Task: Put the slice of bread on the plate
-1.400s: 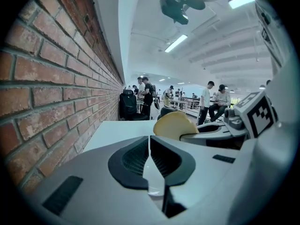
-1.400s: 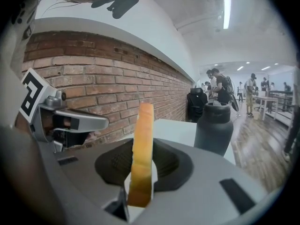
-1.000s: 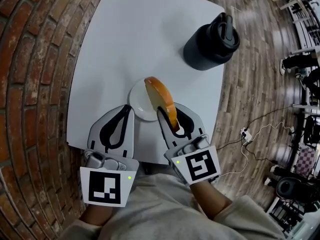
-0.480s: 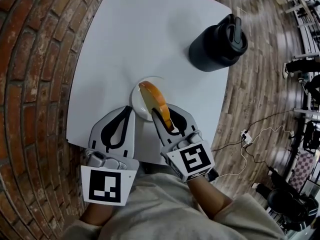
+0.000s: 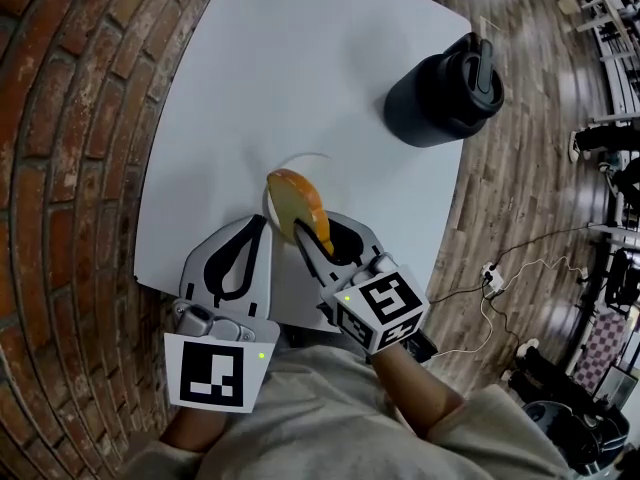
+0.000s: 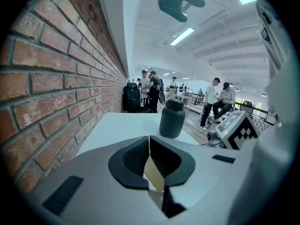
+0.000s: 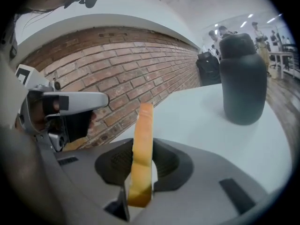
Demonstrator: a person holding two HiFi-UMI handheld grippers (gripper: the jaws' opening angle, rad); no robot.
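Observation:
The slice of bread (image 5: 296, 204), pale with an orange-brown crust, stands tilted on edge over the small white plate (image 5: 271, 194), which it mostly hides. My right gripper (image 5: 312, 230) is shut on the slice's near end. In the right gripper view the bread (image 7: 143, 149) rises upright between the dark pads (image 7: 165, 165). My left gripper (image 5: 260, 221) lies just left of the plate on the white table (image 5: 290, 68), shut with nothing in it. Its jaws meet at the tip in the left gripper view (image 6: 150, 138).
A black lidded jug (image 5: 445, 83) stands at the table's far right, also seen as the jug (image 6: 172, 118) and the jug (image 7: 243, 81). A brick surface (image 5: 70, 168) borders the table's left. Wood floor with cables (image 5: 500, 258) lies to the right. People stand far behind.
My right gripper has sunk and rolled, carrying the bread left and nearer, so the slice now leans lower over the plate. The left gripper has stayed put.

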